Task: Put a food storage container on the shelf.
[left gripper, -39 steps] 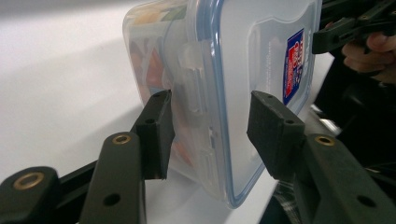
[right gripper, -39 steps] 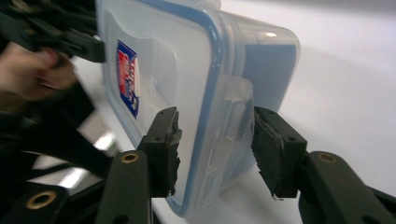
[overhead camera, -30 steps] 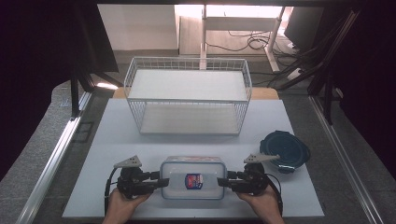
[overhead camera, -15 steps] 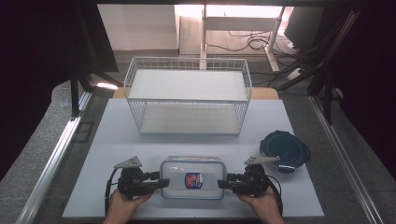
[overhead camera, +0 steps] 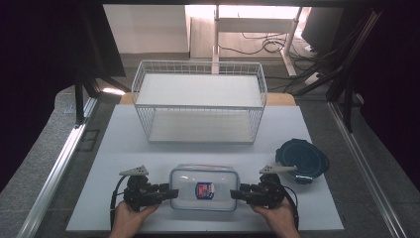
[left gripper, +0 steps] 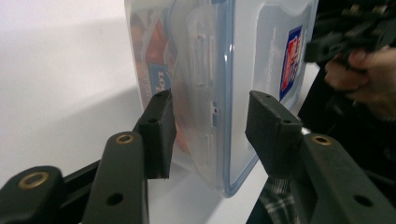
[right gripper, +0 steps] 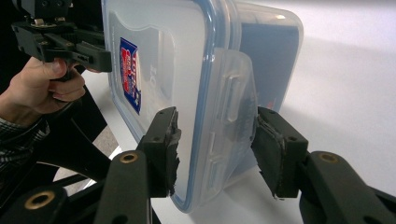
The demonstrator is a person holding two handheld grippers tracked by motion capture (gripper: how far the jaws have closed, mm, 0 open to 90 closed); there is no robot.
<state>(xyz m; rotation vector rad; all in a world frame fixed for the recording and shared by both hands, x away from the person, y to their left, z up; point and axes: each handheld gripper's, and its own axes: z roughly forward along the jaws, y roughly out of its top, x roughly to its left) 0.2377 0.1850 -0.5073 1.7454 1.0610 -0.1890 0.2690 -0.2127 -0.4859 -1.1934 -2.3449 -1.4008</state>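
While the box (overhead camera: 203,188) is clamped at both end latches by the left gripper (overhead camera: 166,193) and right gripper (overhead camera: 236,193), a level lift toward the rack (overhead camera: 199,105) is judged next.

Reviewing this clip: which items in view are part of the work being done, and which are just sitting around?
In the job:
- clear lidded container, its end latches between the jaws
- left tool at its left end
- right tool at its right end

Lying about:
- white wire rack, behind the container
- dark blue round lid, to the right
- white mat underneath
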